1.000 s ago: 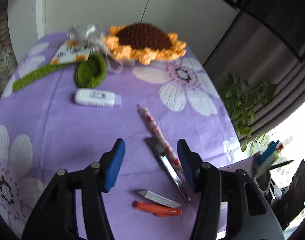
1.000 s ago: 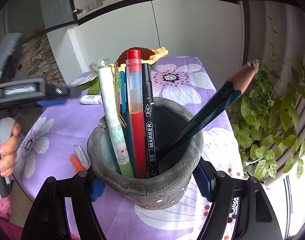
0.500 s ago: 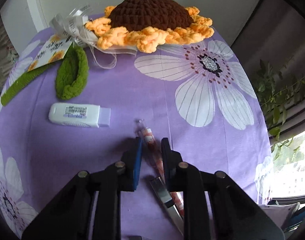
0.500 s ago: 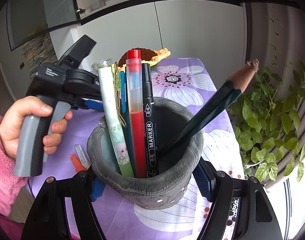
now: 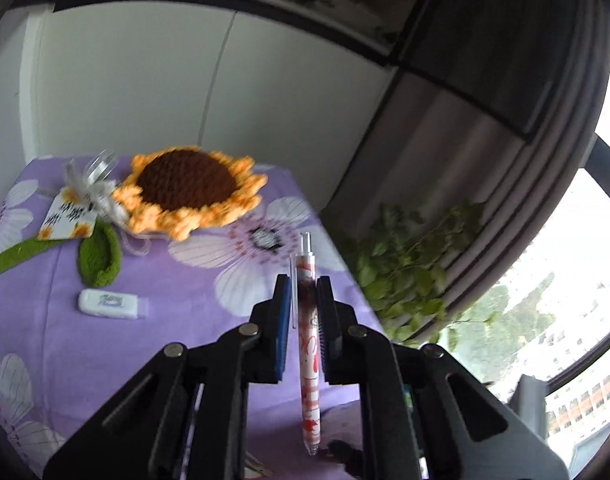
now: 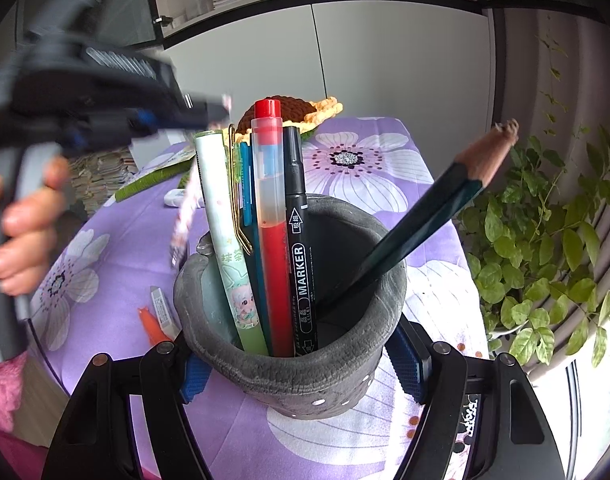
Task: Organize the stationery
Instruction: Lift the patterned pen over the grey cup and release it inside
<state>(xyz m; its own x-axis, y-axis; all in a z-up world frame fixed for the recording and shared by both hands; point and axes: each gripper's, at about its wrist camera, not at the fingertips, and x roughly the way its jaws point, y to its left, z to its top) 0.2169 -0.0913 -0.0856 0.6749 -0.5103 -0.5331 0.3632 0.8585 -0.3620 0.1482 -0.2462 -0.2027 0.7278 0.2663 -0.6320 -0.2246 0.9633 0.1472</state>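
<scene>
A white pen with red patterns [image 5: 308,352] hangs above the purple flowered tablecloth [image 5: 177,344], between the pads of my left gripper [image 5: 303,282]. Its jaws are closing and press on the pen's upper part. The right wrist view shows that pen [image 6: 184,210] blurred, held up left of the cup by the left gripper [image 6: 215,112] in a person's hand [image 6: 25,232]. My right gripper [image 6: 295,366] is shut on a grey pen cup [image 6: 337,372]. In the cup stand a red pen [image 6: 271,200], a black marker [image 6: 299,240], a pale green pen [image 6: 221,216] and a leaning dark pencil [image 6: 425,208].
A crocheted sunflower [image 5: 189,188], a green leaf [image 5: 99,256] and a white correction tape [image 5: 113,304] lie at the far side of the cloth. An orange item [image 6: 153,326] and a small white stick [image 6: 161,312] lie left of the cup. A leafy plant [image 6: 545,240] hangs beyond the table's right edge.
The left gripper closed around the patterned pen on the cloth and lifted it off, tilting up toward the room. The right gripper and the cup stayed still.
</scene>
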